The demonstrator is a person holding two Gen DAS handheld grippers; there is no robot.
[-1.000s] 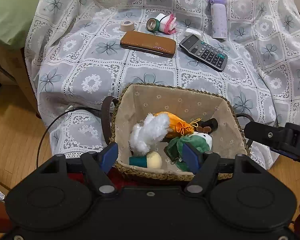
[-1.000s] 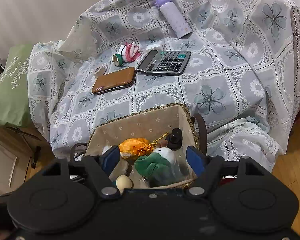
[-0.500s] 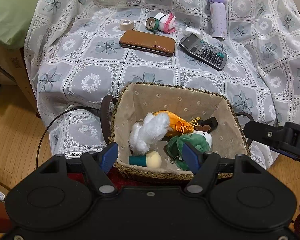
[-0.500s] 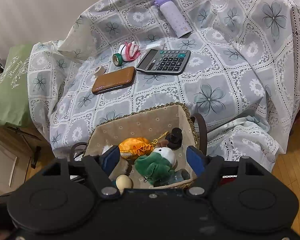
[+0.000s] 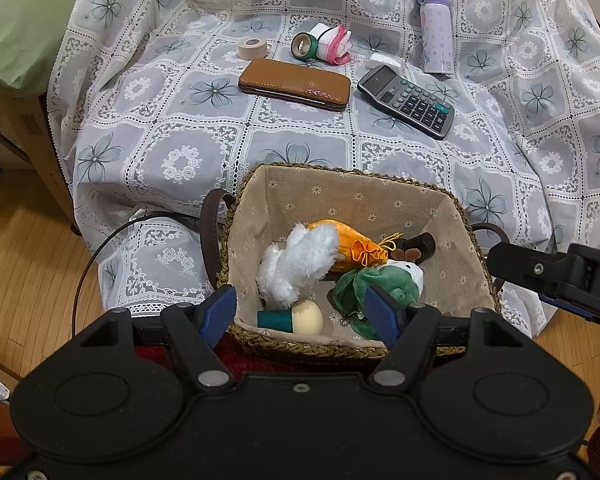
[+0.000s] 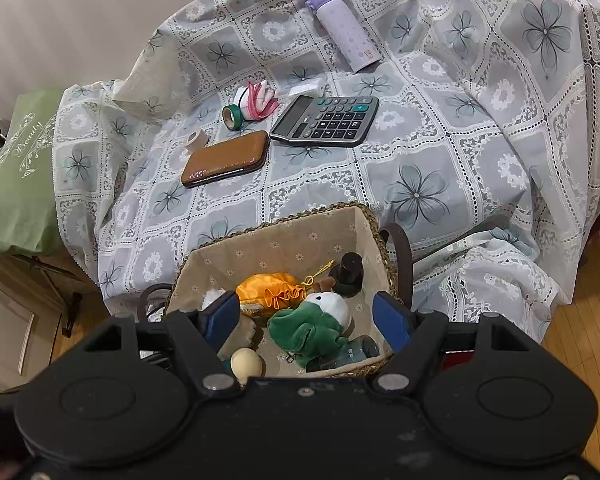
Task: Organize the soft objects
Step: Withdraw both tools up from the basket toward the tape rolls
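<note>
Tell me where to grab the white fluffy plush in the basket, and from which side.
Grip the white fluffy plush across its raised upper end, coming from above. It lies slanted on the orange pouch, its lower end tucked beside the cream ball near the basket wall, so the top is probably freest. The left tongs stand open over that side.

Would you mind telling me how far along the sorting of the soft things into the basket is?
Done: the white plush, orange pouch and green plush toy lie in the lined basket. In hand: nothing; the left gripper and right gripper hover open over it. Possibly left: the pink-and-white cloth bundle on the tablecloth, beside hard items like the calculator.
</note>
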